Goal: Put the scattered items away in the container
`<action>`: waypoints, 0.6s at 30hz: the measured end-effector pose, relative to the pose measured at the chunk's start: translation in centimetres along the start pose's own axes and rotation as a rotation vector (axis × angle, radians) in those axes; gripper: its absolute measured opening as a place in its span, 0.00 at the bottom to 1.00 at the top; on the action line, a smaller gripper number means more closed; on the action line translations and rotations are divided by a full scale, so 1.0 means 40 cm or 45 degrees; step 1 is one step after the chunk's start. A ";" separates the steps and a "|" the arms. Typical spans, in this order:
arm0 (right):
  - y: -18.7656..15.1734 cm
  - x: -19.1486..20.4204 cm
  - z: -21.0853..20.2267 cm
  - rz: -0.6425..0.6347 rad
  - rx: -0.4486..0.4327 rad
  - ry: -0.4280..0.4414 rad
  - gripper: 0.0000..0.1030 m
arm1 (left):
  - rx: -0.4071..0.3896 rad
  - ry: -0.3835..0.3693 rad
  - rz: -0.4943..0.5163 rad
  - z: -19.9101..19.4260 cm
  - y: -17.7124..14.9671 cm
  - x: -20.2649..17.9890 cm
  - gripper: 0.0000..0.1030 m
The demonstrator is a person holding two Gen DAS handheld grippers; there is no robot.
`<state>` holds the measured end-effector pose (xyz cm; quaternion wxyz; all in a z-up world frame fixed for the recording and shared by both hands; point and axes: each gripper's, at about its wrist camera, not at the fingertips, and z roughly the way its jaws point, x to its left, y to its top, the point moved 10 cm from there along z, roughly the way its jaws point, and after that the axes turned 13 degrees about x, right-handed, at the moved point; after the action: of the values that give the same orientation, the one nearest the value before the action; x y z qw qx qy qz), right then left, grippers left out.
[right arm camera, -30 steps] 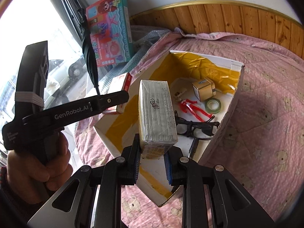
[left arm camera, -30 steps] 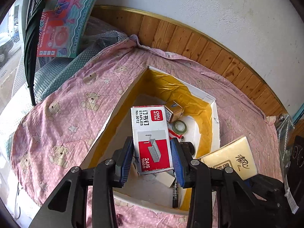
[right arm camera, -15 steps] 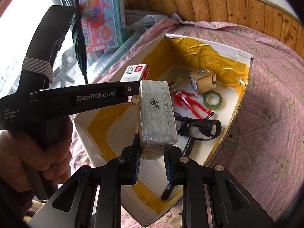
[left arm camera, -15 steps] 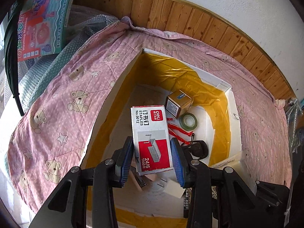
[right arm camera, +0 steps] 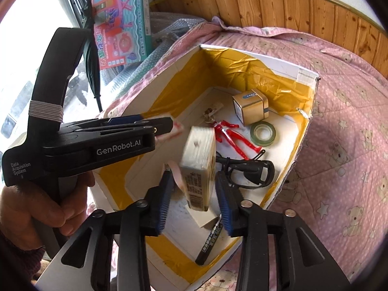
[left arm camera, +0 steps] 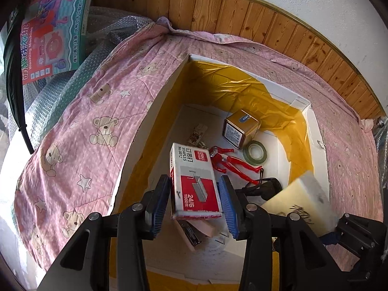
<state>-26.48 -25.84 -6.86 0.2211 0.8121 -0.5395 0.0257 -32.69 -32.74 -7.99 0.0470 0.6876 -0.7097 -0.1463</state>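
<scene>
Staples box (left arm camera: 194, 179) tilts loose between the spread left claw (left arm camera: 196, 206) fingers.

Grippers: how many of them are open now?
2. The left gripper is open around the staple box; the right gripper is open around the tissue pack, both over the container.

Left claw (left arm camera: 195, 203) and right claw (right arm camera: 194, 200) both spread wide, side by side.

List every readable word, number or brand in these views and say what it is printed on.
"STAPLES No.0012", "24/6", "1000": staple box.
"GenRobot.AI", "Data Acquisition System": left gripper body.
"Washing Machine": toy box; its Chinese title is not legible to me.
Unreadable: tissue pack print, marker, gold box label.
</scene>
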 end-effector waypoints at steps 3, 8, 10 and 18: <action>0.000 -0.006 -0.014 0.018 -0.015 0.018 0.47 | -0.001 -0.006 -0.039 0.005 -0.009 0.020 0.60; -0.009 -0.004 -0.052 0.037 -0.047 0.054 0.47 | -0.015 -0.036 -0.057 -0.017 -0.038 0.028 0.60; -0.020 0.003 -0.067 0.027 -0.054 0.062 0.47 | -0.033 -0.050 -0.070 -0.038 -0.053 0.032 0.60; -0.100 0.039 -0.126 -0.094 -0.072 -0.033 0.47 | -0.096 -0.111 -0.108 -0.127 -0.152 0.045 0.60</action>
<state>-21.28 -23.95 -3.24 0.2378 0.8251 -0.5125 -0.0084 -25.56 -35.32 -5.04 0.0358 0.7079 -0.6751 -0.2044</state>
